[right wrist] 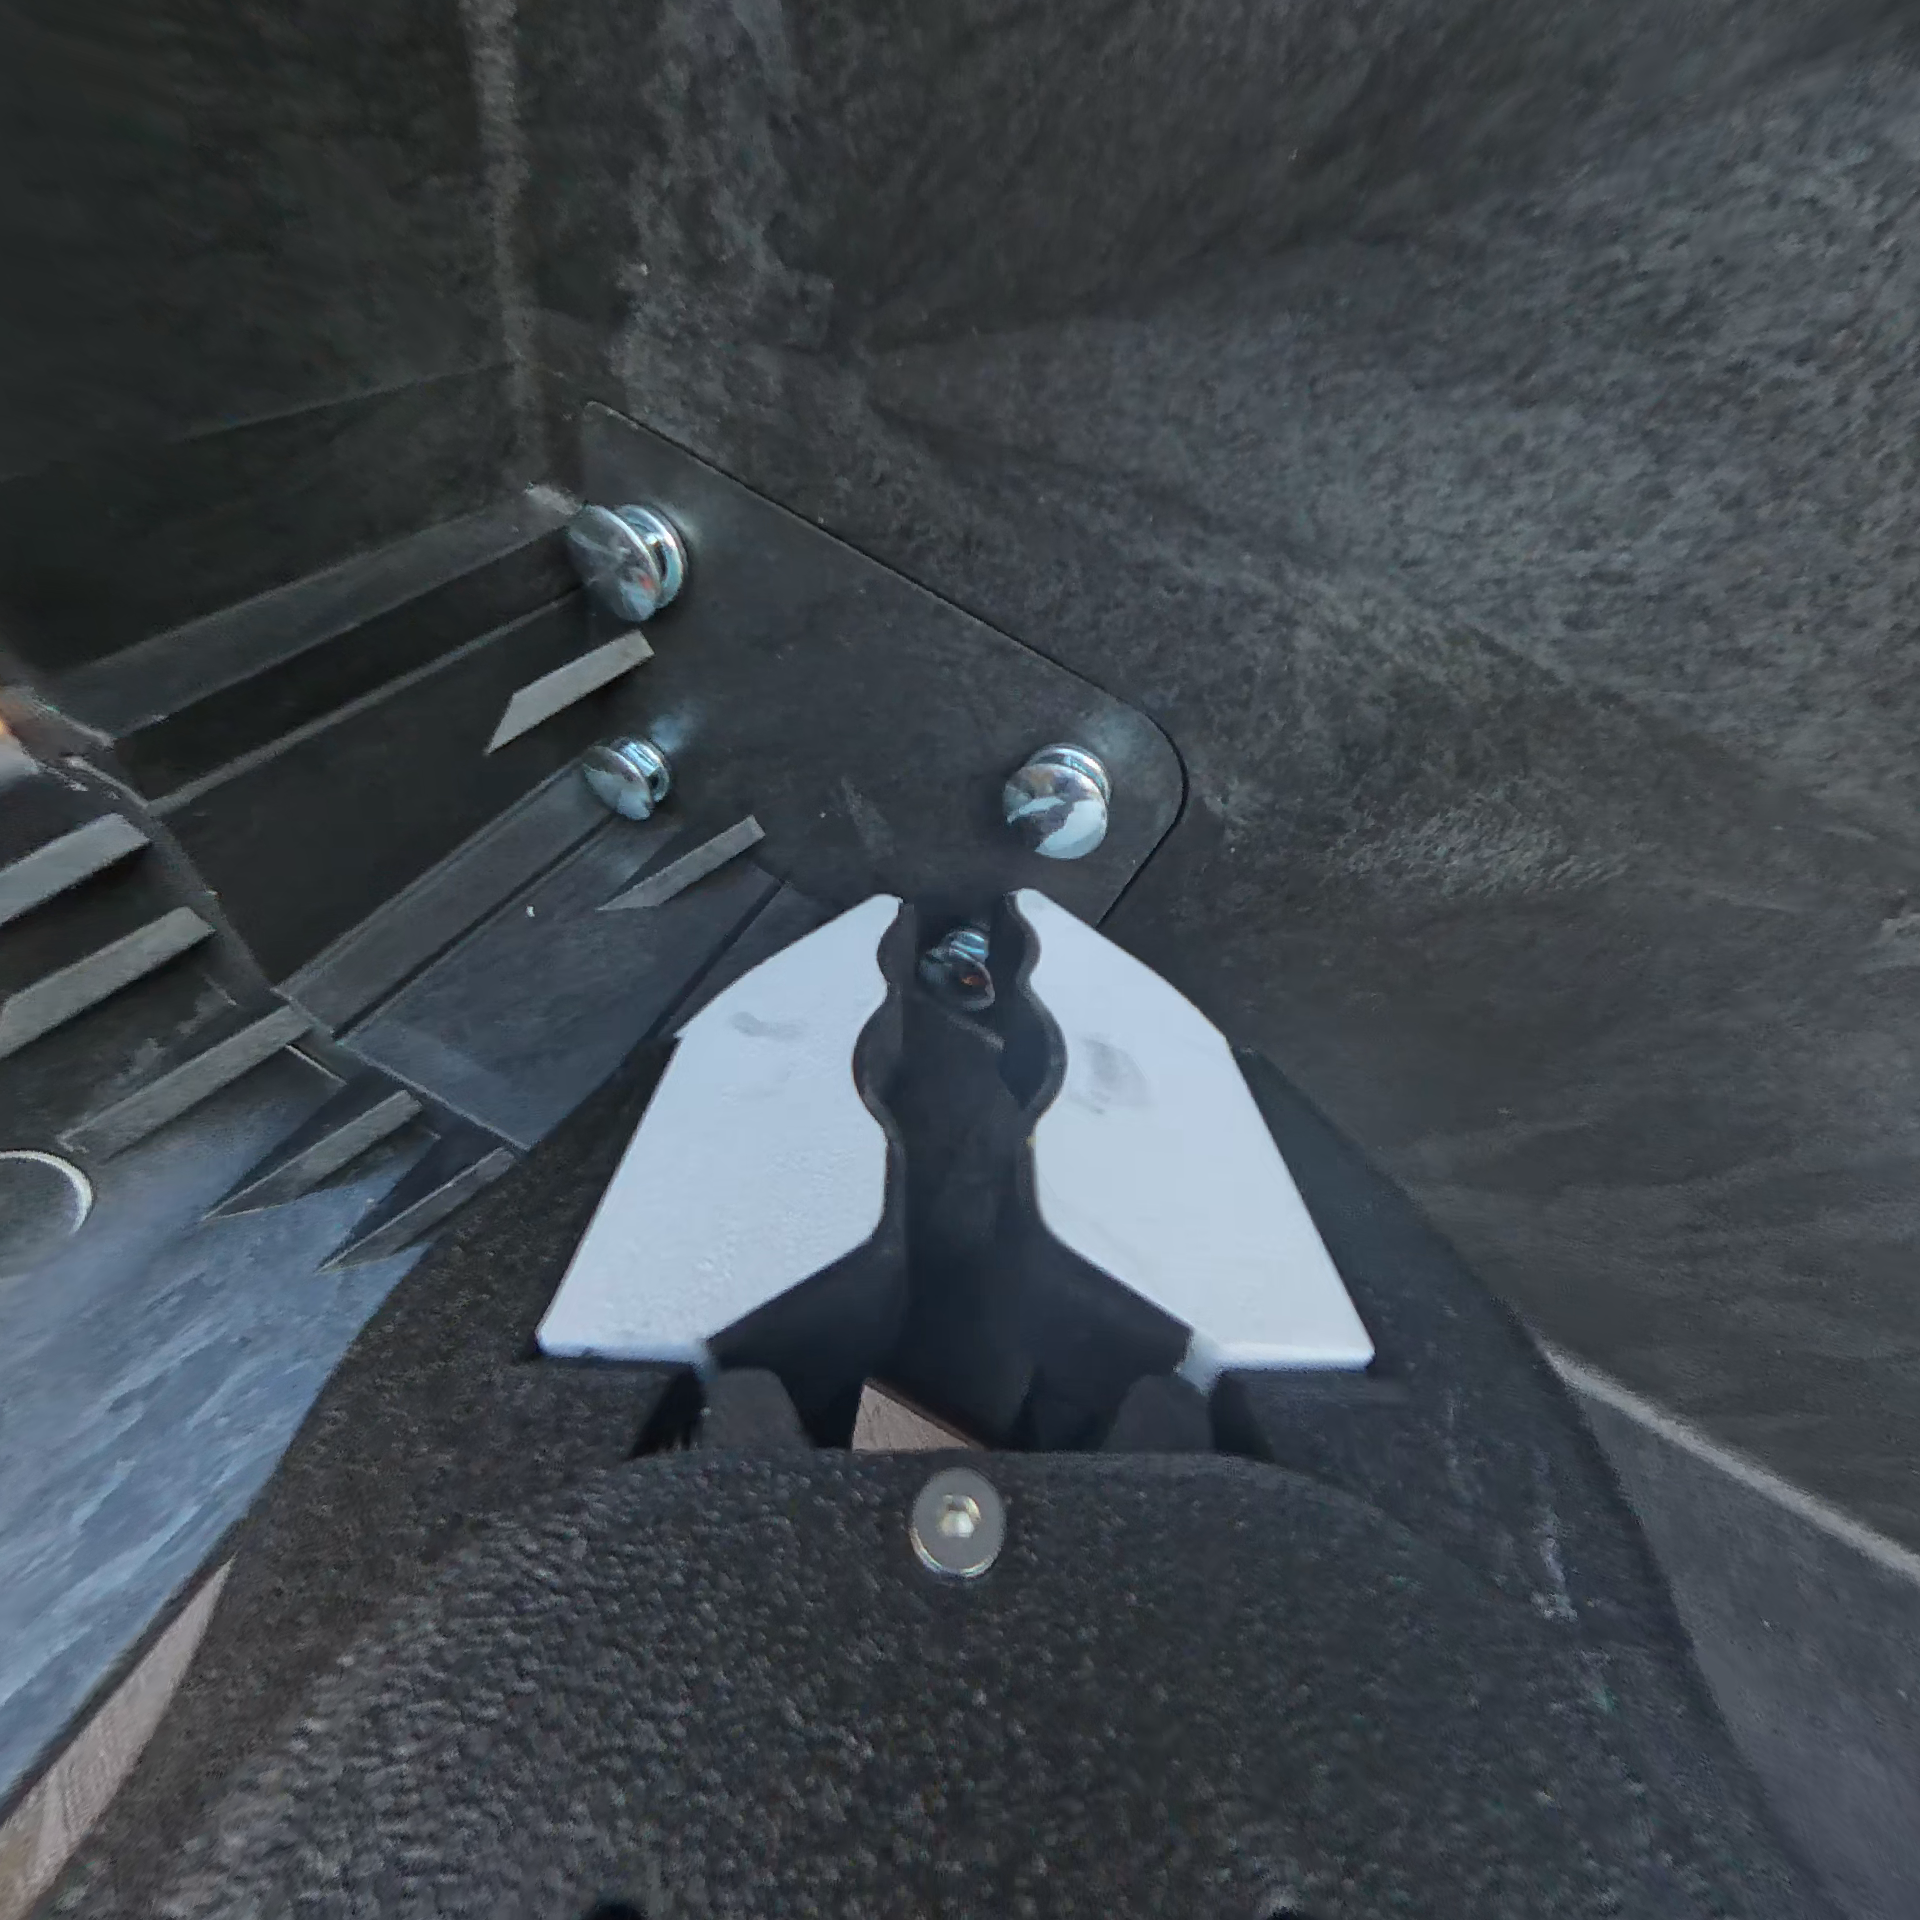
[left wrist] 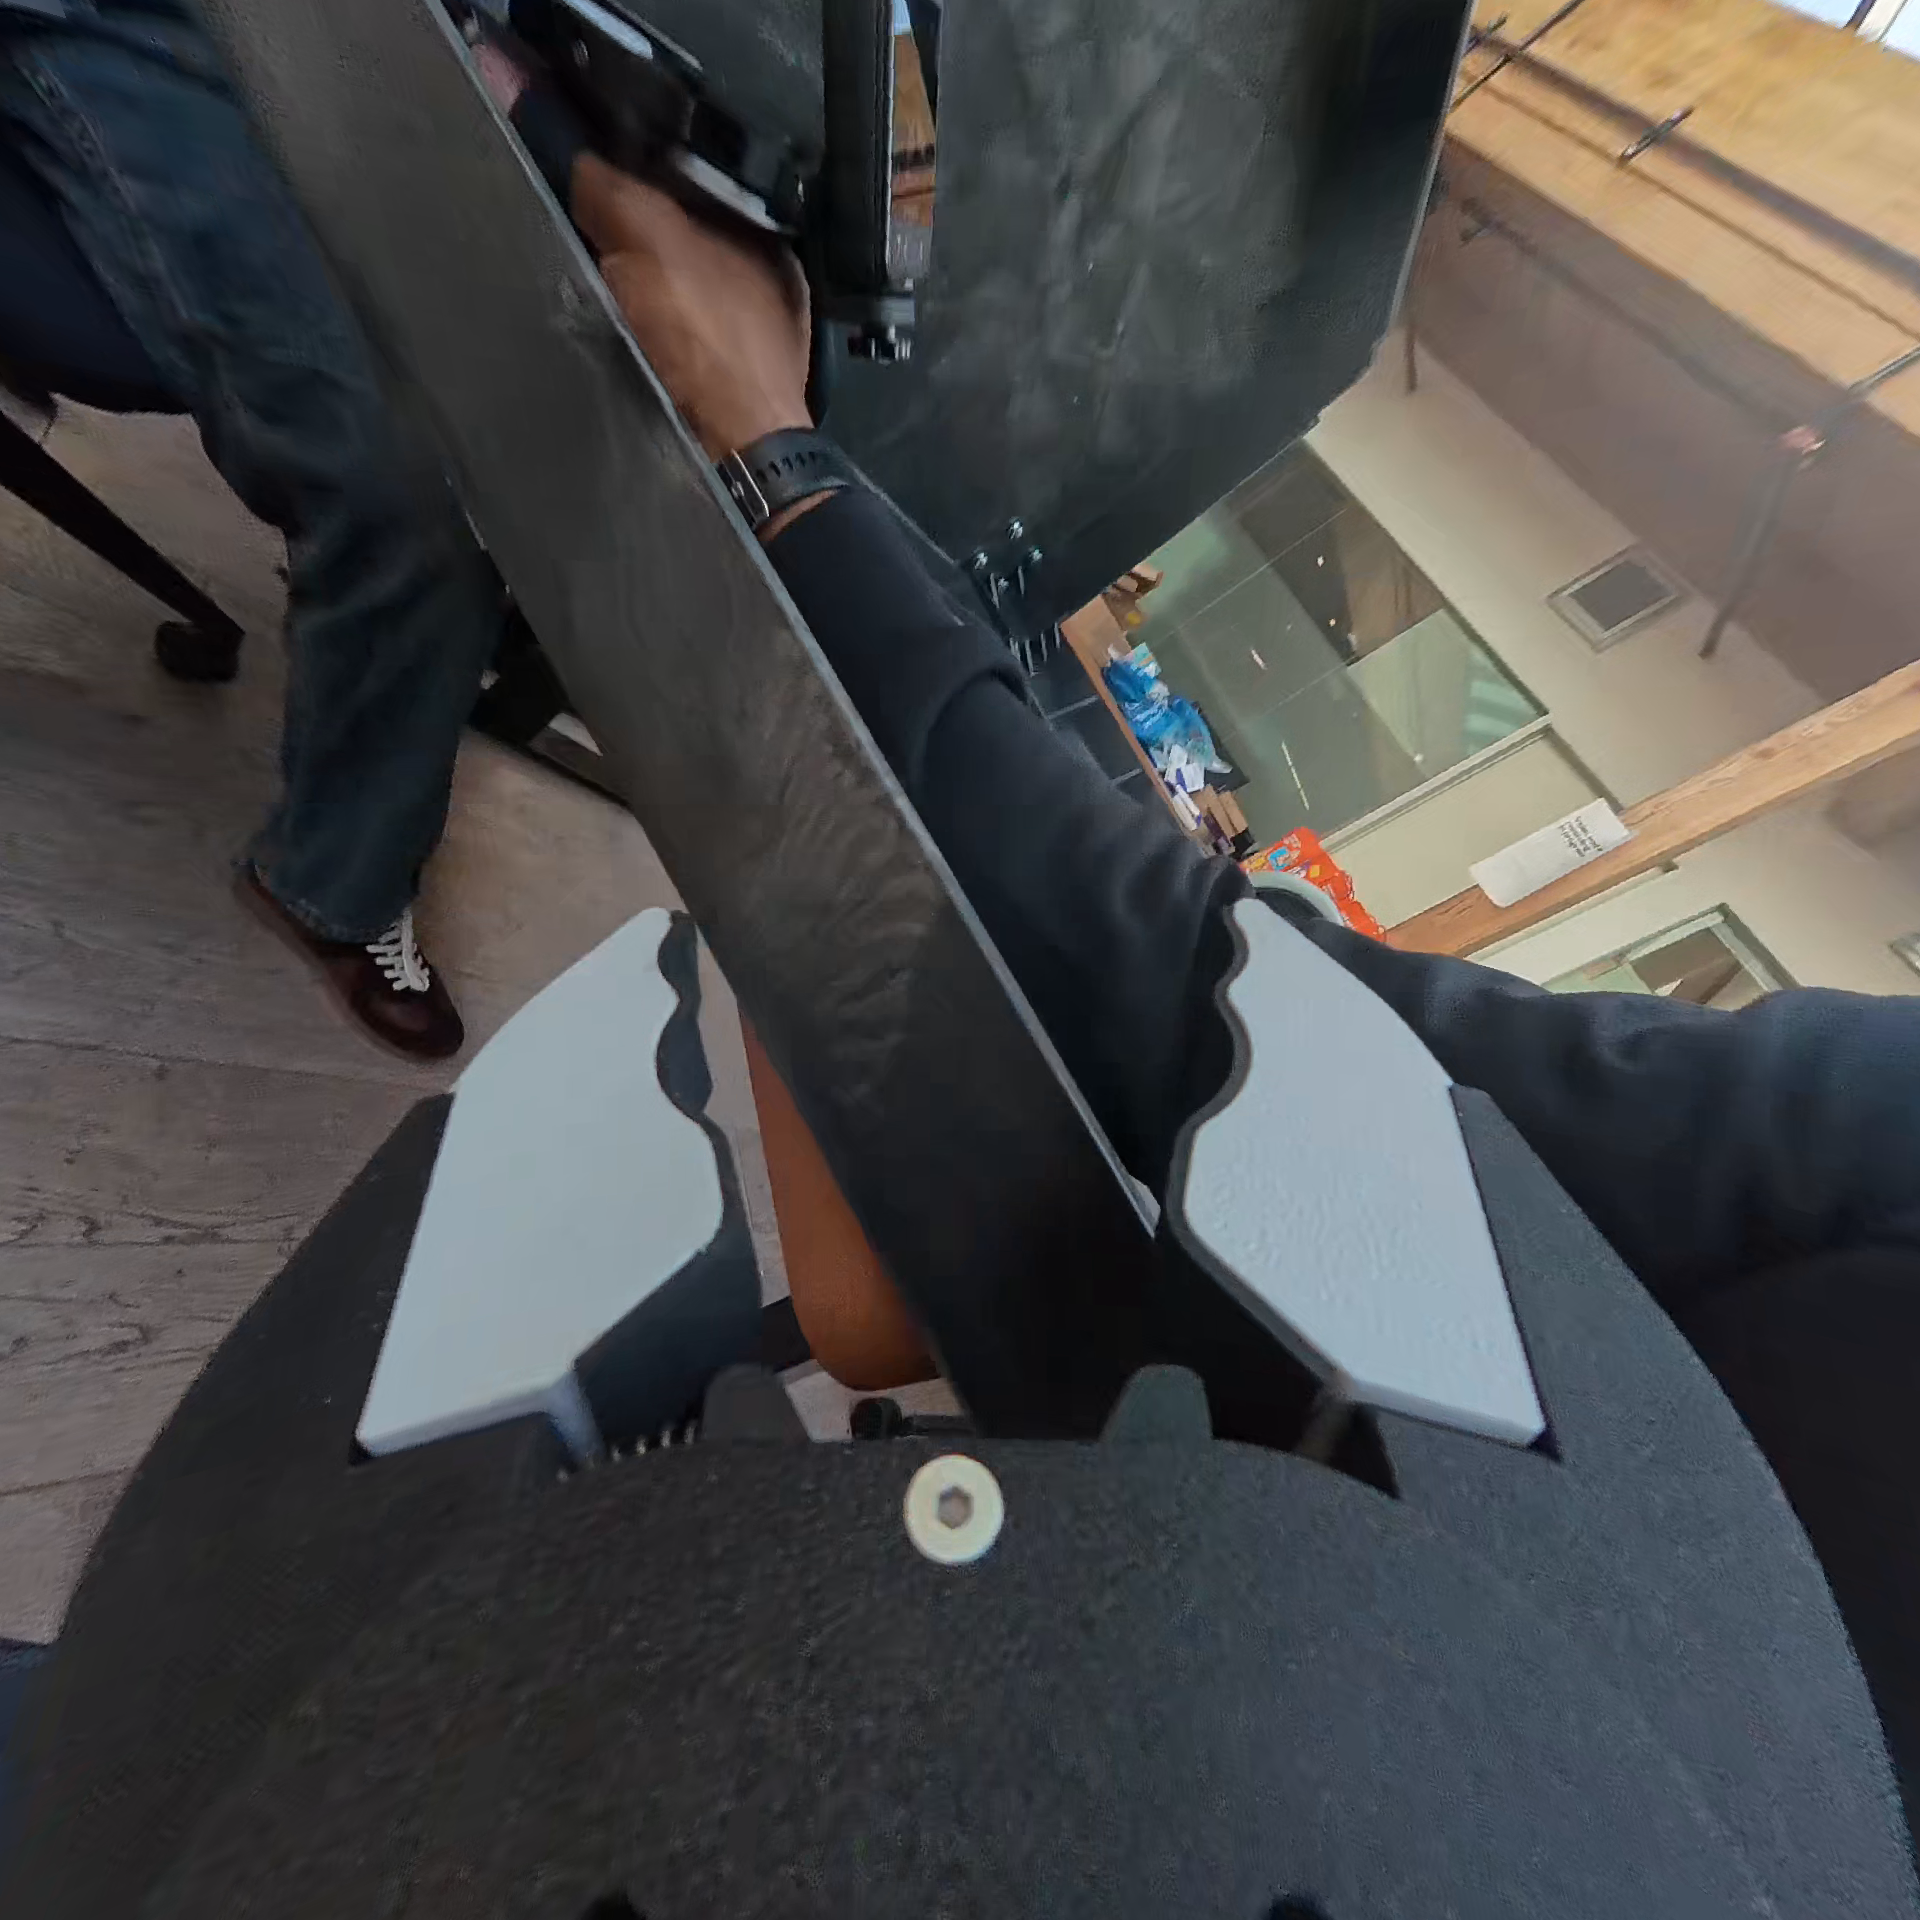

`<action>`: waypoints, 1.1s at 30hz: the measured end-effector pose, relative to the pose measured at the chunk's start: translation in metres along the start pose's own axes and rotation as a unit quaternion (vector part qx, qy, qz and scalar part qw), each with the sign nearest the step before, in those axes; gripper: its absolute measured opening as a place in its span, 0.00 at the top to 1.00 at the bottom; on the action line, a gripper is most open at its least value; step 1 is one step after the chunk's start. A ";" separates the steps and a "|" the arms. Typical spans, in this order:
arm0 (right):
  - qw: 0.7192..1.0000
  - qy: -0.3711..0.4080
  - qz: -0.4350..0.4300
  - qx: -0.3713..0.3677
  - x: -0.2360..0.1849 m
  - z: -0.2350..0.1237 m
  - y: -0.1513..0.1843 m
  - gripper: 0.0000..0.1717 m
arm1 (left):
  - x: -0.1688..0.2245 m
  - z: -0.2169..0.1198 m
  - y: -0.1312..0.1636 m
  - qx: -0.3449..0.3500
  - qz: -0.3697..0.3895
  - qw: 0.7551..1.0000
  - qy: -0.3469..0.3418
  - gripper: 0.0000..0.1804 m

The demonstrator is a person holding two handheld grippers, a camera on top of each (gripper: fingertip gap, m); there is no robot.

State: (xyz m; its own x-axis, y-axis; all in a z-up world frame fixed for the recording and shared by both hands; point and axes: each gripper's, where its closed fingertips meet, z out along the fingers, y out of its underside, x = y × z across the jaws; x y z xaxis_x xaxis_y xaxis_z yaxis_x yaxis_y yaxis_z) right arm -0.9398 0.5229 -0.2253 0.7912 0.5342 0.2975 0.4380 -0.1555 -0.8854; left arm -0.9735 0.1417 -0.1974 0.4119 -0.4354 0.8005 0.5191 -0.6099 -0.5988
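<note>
In the left wrist view my left gripper (left wrist: 956, 925) is open wide. A long flat black panel (left wrist: 727, 727) runs slantwise between its white fingers (left wrist: 561, 1174), and neither pad presses on it. A person's black sleeve (left wrist: 1039, 810) and a hand with a wristwatch (left wrist: 779, 473) lie past the panel. In the right wrist view my right gripper (right wrist: 961, 914) has its fingers (right wrist: 769, 1143) a narrow gap apart. A small shiny bolt (right wrist: 958, 961) stands between the tips at the edge of a black metal bracket (right wrist: 883, 727), with no grip on it that I can see.
The bracket carries three more bolts (right wrist: 1058, 800) and sits on a dark grey felt surface (right wrist: 1455, 520). Black ribbed plastic (right wrist: 260, 831) lies to its left. A person's legs (left wrist: 343, 623) and dark red shoe (left wrist: 400, 987) stand on the wooden floor (left wrist: 156, 1143). Shelves (left wrist: 1174, 727) stand at the far right. About 40 cm separates my left fingertips from my right.
</note>
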 end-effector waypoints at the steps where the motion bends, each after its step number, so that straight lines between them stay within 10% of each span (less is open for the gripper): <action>1: 1.000 0.005 -0.005 0.006 0.001 -0.001 -0.002 0.92 | -0.004 -0.014 -0.006 0.014 0.007 1.000 0.005 0.48; 13: 0.990 0.116 -0.062 -0.049 0.034 -0.044 -0.019 0.88 | -0.077 -0.105 0.026 -0.039 0.039 0.998 -0.028 0.48; 23: 0.990 0.086 -0.114 -0.005 0.023 -0.191 -0.081 0.86 | -0.048 -0.109 0.069 -0.085 0.047 0.995 0.013 0.48; 33: 0.995 0.002 -0.096 0.003 -0.016 -0.327 -0.020 0.86 | -0.015 -0.121 0.130 -0.093 0.043 0.994 0.026 0.49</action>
State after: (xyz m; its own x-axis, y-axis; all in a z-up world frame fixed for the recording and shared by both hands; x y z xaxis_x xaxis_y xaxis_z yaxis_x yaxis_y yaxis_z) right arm -0.8216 0.2458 -0.0957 0.6947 0.5503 0.4633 0.5793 -0.0462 -0.8138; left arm -1.0027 -0.0116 -0.2845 0.4067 -0.5230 0.7491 0.3333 -0.6785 -0.6547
